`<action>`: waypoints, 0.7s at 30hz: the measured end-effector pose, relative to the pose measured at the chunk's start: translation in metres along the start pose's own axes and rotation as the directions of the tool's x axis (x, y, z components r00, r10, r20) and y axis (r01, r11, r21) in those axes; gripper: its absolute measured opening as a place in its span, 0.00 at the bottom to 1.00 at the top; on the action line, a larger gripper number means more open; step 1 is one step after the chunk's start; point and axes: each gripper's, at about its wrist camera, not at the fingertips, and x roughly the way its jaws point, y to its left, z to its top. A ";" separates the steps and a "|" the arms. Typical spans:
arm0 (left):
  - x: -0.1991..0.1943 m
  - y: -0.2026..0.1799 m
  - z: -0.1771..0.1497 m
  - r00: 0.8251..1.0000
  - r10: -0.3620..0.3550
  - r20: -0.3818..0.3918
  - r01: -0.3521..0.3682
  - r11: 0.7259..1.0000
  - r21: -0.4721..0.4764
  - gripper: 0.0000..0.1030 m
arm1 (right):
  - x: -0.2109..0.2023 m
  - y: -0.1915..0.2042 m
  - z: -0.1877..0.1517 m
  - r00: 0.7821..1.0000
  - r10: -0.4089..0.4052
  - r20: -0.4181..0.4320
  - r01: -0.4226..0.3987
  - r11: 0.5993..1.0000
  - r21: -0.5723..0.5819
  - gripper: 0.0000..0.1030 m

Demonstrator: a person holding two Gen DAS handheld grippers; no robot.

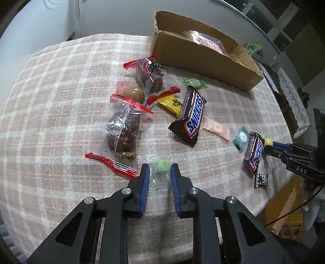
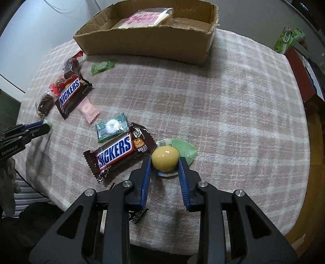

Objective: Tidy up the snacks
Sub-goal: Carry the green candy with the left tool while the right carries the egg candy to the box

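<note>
While only one pink packet (image 2: 142, 19) lay in the box (image 2: 146, 43), my left tool (image 1: 160, 169) straddled a green candy (image 1: 160, 165) and my right tool (image 2: 165, 162) a yellow ball (image 2: 165, 158), perhaps gripping; most snacks remained on the table (image 2: 233, 111).

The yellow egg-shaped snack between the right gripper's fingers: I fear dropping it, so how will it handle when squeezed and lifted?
The yellow egg-shaped snack looks smooth and glossy, so it may slip between the right gripper fingers. Its round shape could let it roll on the tablecloth. Its clear wrapper probably flops loosely.
</note>
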 end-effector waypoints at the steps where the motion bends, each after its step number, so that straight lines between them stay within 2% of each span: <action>1: -0.001 0.000 0.000 1.000 -0.002 0.003 0.002 1.000 0.000 0.19 | -0.004 -0.004 -0.002 1.000 0.000 0.003 0.000 1.000 0.003 0.27; 13: -0.029 -0.011 0.020 0.996 -0.042 0.078 0.041 0.999 0.011 0.19 | -0.038 -0.012 0.004 0.996 0.019 0.082 -0.022 0.999 0.042 0.27; 21: -0.040 -0.023 0.055 0.988 -0.071 0.140 0.065 0.997 0.044 0.19 | -0.067 -0.008 0.036 0.984 0.026 0.177 -0.034 0.998 0.045 0.27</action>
